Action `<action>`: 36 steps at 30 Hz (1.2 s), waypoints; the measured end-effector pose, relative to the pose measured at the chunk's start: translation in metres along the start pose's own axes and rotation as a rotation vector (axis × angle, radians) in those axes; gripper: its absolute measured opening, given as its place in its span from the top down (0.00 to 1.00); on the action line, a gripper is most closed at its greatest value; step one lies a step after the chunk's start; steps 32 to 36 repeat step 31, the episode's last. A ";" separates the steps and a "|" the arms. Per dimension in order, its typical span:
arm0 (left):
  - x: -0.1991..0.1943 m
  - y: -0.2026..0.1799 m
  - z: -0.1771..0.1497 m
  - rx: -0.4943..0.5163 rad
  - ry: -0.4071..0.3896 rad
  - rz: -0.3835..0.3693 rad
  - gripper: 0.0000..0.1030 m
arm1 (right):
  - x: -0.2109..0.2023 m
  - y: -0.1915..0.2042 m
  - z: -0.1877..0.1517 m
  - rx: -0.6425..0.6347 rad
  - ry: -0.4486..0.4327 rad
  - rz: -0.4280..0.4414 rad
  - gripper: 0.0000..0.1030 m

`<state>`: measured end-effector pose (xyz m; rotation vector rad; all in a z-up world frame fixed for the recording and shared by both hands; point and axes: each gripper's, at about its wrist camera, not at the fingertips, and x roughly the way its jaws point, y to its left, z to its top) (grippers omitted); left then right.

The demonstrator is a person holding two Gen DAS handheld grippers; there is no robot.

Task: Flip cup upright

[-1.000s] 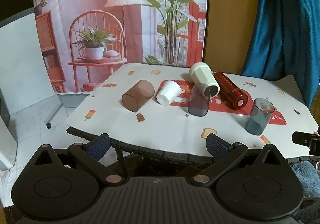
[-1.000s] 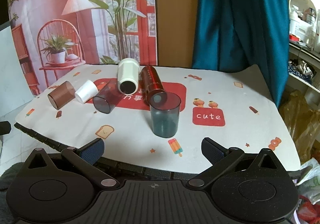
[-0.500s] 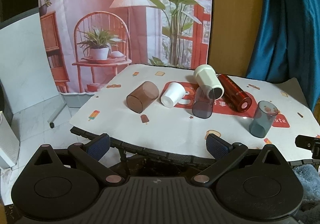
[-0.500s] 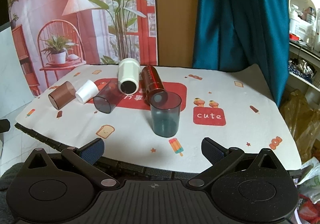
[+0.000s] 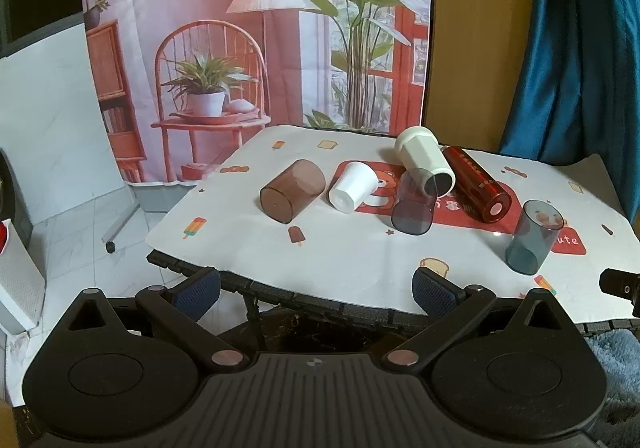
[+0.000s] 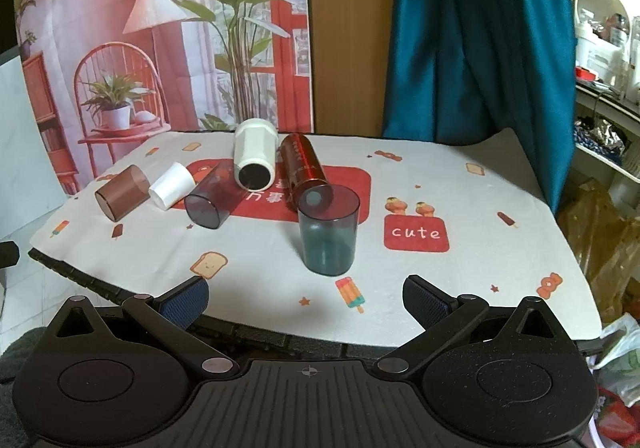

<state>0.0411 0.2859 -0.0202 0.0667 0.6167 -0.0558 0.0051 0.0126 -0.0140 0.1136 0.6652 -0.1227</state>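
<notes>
Progress: one smoky blue-grey tumbler (image 6: 329, 234) standing upright, mouth up, near the front of the table, just beside the red "cute" patch (image 6: 416, 233). Judged one of six done; five vessels lying on their sides further back.

Remaining, left to right in the right wrist view:
- brown translucent tumbler (image 6: 121, 197), flat base toward the camera
- small white tapered cup (image 6: 172, 186), base toward the camera, just beside the brown one
- second smoky grey tumbler (image 6: 214, 201), on its side, its far end against the white faceted cup
- white faceted cup (image 6: 255, 159), dark open mouth facing the camera
- dark red cylindrical cup (image 6: 304, 171) with printed lettering, glossy; near end seen through the upright tumbler's rim, contact not resolvable

Materials: tumblers look like thin hard plastic, smooth-walled, straight-sided, likely light and slippery on the cloth. Tablecloth (image 6: 480, 207) white with ice-lolly and toast prints, lying flat on the table.

Left gripper (image 5: 316, 286): jaws spread wide, nothing between them, held off the near table edge. Right gripper (image 6: 306, 298): likewise spread wide, empty, at the near edge facing the upright tumbler. Blue ribbed fingertips (image 6: 185, 302).

Next candidate undecided from these views.
</notes>
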 end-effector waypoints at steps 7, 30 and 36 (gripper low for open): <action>0.001 -0.001 0.000 0.002 0.001 -0.002 0.00 | -0.001 -0.001 0.001 0.001 -0.001 -0.002 0.00; 0.002 0.001 -0.001 -0.030 0.011 -0.024 0.00 | 0.002 -0.001 0.002 -0.002 0.003 0.006 0.00; 0.003 0.001 -0.001 -0.030 0.012 -0.023 0.00 | 0.002 -0.001 0.003 -0.002 0.003 0.006 0.00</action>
